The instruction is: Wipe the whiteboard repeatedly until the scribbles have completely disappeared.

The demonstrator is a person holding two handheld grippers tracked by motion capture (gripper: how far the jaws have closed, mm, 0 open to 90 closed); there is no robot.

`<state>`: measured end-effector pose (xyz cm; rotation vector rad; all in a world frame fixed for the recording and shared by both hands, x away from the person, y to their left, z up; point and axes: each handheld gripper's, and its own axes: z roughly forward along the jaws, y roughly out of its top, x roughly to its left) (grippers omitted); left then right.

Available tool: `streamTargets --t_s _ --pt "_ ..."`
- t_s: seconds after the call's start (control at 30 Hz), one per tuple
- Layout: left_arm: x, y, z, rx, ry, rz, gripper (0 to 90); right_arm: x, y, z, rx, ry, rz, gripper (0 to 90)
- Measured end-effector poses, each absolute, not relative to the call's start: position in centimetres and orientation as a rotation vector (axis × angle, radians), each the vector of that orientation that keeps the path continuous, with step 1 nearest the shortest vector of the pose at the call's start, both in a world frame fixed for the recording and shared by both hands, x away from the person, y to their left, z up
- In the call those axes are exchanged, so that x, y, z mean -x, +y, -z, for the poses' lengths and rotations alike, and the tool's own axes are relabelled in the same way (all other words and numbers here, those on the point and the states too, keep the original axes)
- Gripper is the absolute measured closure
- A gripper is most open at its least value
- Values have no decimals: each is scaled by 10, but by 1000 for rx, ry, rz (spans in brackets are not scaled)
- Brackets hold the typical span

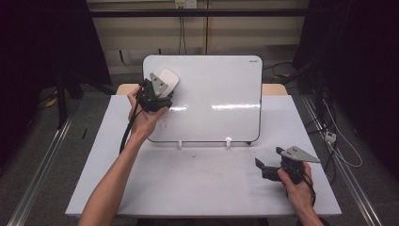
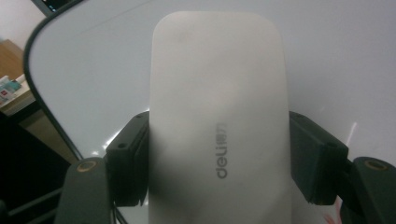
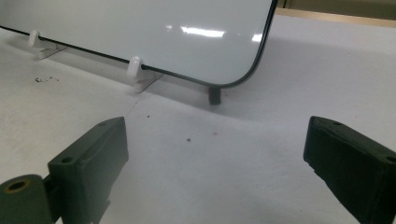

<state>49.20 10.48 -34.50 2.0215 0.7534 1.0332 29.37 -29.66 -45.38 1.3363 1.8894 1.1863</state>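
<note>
Here the white worktop (image 1: 202,183) carries a whiteboard (image 1: 221,89) that stands tilted back on small white feet (image 1: 179,142) along its lower edge, set toward the worktop's far edge and roughly midway between the left and right edges. Faint red scribbles (image 1: 165,123) show near the whiteboard's lower left corner, and dark specks mark the worktop in front of it.

The left gripper (image 1: 157,92) is raised against the upper left part of the whiteboard, held in the person's left hand (image 1: 146,117). Its jaws are clamped on the long sides of a white eraser (image 2: 219,121), a rounded oblong block with grey lettering on its back; in the left gripper view the eraser lies flat against the whiteboard's face, near the whiteboard's rounded black-rimmed corner.

The right gripper (image 1: 263,168) sits low near the worktop's front right corner, gripped by the person's right hand (image 1: 296,181), well apart from the whiteboard. In the right gripper view its jaws stand wide with nothing between them, pointing toward the whiteboard's lower right corner and the dark stub (image 3: 214,94) beneath it.
</note>
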Motion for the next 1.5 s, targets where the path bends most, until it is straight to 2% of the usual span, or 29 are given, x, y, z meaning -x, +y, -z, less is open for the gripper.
streamTargets --t_s 0.77,1.07,1.5 --pt "-451 68 385 -2130 596 -1045 311 -296 -294 454 -1330 1901 -1183 66" --pt "-460 75 374 -2126 610 -1028 311 -293 -300 453 -1343 1877 -1185 66" --pt "-485 101 347 -2090 682 -1081 311 -292 -300 453 -1343 1879 -1184 67"
